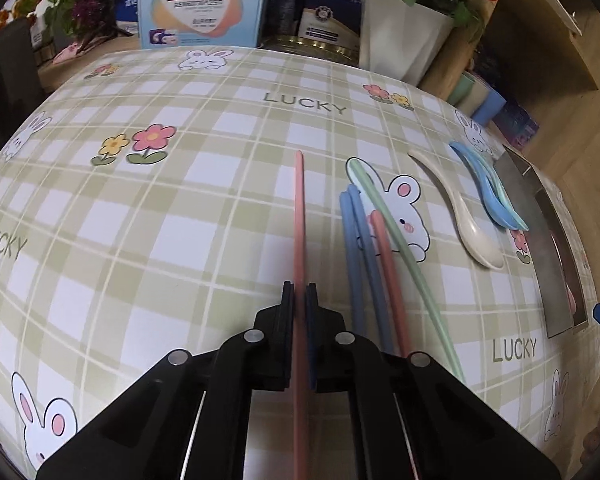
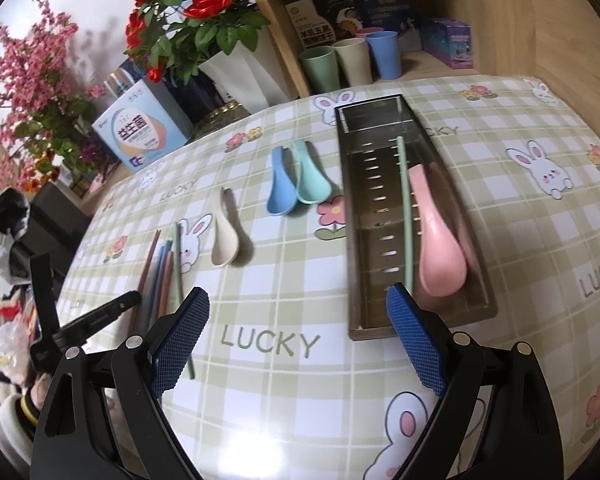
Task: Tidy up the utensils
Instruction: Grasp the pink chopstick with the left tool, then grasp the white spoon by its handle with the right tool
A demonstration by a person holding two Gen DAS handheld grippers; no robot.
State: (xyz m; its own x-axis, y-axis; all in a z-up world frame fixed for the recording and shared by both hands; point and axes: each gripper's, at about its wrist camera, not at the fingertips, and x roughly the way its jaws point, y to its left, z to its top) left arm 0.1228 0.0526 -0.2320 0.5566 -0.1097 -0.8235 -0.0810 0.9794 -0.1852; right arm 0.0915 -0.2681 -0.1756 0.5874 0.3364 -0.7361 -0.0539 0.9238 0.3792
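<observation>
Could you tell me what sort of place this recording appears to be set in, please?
Most likely a home dining corner: a table under a rabbit-print "LUCKY" tablecloth, pastel cups on a wooden shelf beside it, and potted red flowers with boxed supplements crowding the table's far edge.

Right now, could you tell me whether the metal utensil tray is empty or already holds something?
Not empty: the metal utensil tray holds a pink spoon and a green chopstick lying lengthwise.

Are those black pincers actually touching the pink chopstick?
Touching. The left wrist view shows the left gripper shut on the pink chopstick, both pads against its sides with no gap.
</observation>
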